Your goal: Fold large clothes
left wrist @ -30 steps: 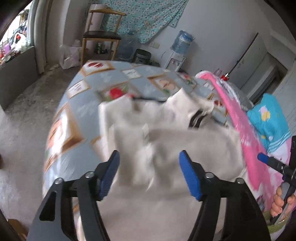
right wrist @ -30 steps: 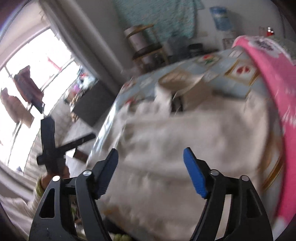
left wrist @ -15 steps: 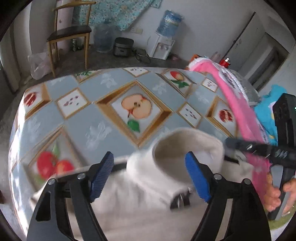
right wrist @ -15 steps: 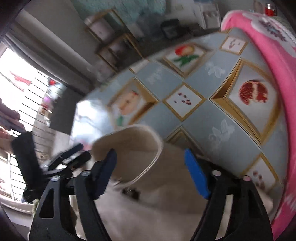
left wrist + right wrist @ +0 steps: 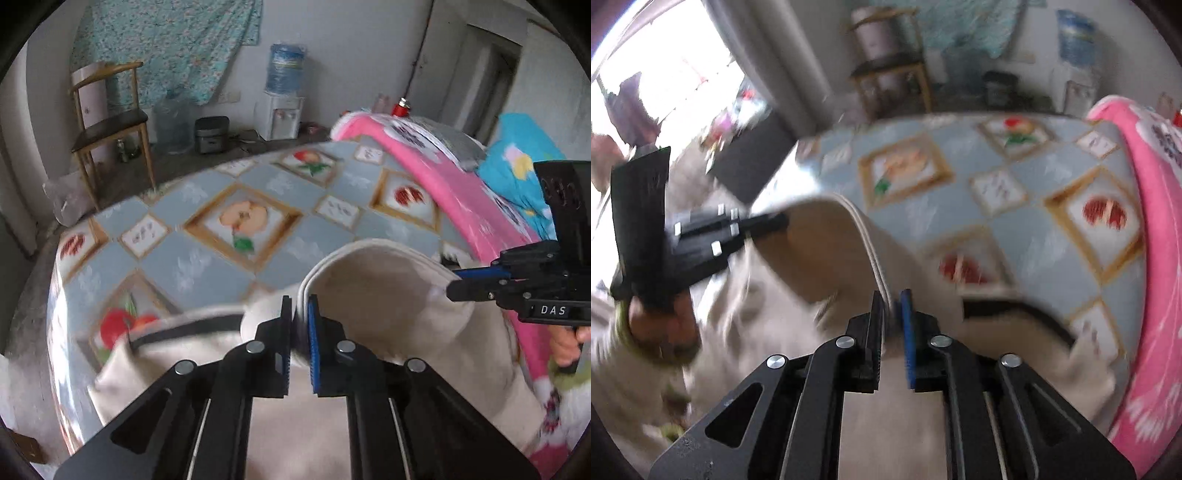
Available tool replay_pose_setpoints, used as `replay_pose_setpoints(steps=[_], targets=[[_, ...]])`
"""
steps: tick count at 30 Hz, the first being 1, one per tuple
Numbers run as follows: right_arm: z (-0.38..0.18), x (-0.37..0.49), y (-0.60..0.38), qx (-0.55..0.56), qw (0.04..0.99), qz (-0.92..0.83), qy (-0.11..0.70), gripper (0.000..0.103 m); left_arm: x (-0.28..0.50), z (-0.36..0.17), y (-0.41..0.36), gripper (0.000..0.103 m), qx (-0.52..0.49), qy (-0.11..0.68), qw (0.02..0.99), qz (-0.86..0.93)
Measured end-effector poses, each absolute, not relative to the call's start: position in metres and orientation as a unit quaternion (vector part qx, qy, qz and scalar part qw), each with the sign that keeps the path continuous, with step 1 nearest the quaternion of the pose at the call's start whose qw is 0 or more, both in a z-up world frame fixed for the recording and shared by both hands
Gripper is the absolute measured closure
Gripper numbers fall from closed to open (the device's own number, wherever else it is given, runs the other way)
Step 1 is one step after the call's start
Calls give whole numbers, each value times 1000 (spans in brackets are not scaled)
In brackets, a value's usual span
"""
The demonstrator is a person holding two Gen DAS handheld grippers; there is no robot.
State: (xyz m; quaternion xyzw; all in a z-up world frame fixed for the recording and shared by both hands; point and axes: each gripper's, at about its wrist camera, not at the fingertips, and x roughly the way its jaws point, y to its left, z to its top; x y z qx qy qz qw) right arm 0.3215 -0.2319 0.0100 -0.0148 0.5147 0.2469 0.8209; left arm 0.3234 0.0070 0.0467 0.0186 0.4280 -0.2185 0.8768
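Note:
A cream garment (image 5: 388, 295) with a black strip lies on a fruit-patterned blue cloth (image 5: 229, 221). Its rounded hem stands up as a loop. My left gripper (image 5: 300, 314) is shut on the left side of that hem. My right gripper (image 5: 892, 308) is shut on the right side of the same hem (image 5: 827, 236). The right gripper also shows in the left wrist view (image 5: 458, 280), pinching the hem's far side. The left gripper shows in the right wrist view (image 5: 775, 221).
A pink blanket (image 5: 443, 184) and a blue bundle (image 5: 521, 166) lie along the right. A wooden chair (image 5: 107, 125), a water dispenser (image 5: 282, 92) and a dark pot (image 5: 210, 133) stand on the floor beyond the far edge. A bright window (image 5: 683, 85) is at left.
Both grippers were open over the garment's hem half a second ago. Both have closed on the hem, one at each side.

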Motion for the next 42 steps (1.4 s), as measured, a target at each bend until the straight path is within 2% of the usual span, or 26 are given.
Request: replay_pose_setpoints(steps=[2, 4, 6, 10, 13, 15, 17, 19, 23, 24, 25, 27, 29, 35, 39, 41, 42], targets=[[12, 304, -237, -19, 814, 248, 524, 83, 305, 39, 11, 95, 16, 433, 872, -228], [25, 295, -245, 13, 814, 274, 511, 72, 292, 31, 12, 95, 21, 437, 869, -233], [46, 292, -250, 71, 813, 323, 480, 67, 284, 22, 10, 95, 26, 441, 865, -239], [47, 315, -229, 116, 804, 346, 470, 68, 277, 14, 10, 94, 25, 439, 864, -246], [-2, 343, -200, 118, 779, 316, 529, 75, 272, 13, 17, 90, 16, 443, 860, -252], [-35, 349, -191, 113, 752, 295, 578, 76, 266, 18, 29, 77, -8, 452, 854, -259], [-65, 346, -188, 114, 731, 281, 612, 76, 260, 24, 46, 48, -50, 449, 851, -268], [-65, 340, -192, 118, 738, 288, 599, 76, 262, 27, 61, 40, -98, 452, 845, -269], [-59, 336, -201, 124, 737, 278, 603, 76, 294, 12, 77, 41, -206, 493, 807, -252], [-55, 334, -206, 128, 741, 271, 600, 71, 301, 8, 77, 42, -219, 500, 800, -249], [-50, 335, -215, 143, 748, 268, 590, 62, 309, 0, 73, 42, -231, 507, 792, -248], [-38, 331, -235, 185, 763, 249, 567, 53, 318, -9, 68, 52, -233, 520, 787, -238], [-31, 327, -266, 235, 769, 222, 552, 53, 320, -18, 67, 60, -239, 536, 775, -233], [-57, 318, -298, 296, 722, 202, 592, 52, 311, -29, 66, 67, -253, 555, 755, -240], [-70, 321, -284, 280, 709, 210, 613, 52, 312, -34, 64, 70, -259, 558, 751, -240], [-75, 322, -285, 297, 698, 213, 616, 58, 315, -38, 62, 73, -262, 565, 744, -242], [-77, 321, -287, 308, 693, 214, 616, 69, 315, -40, 60, 73, -259, 569, 741, -244]])
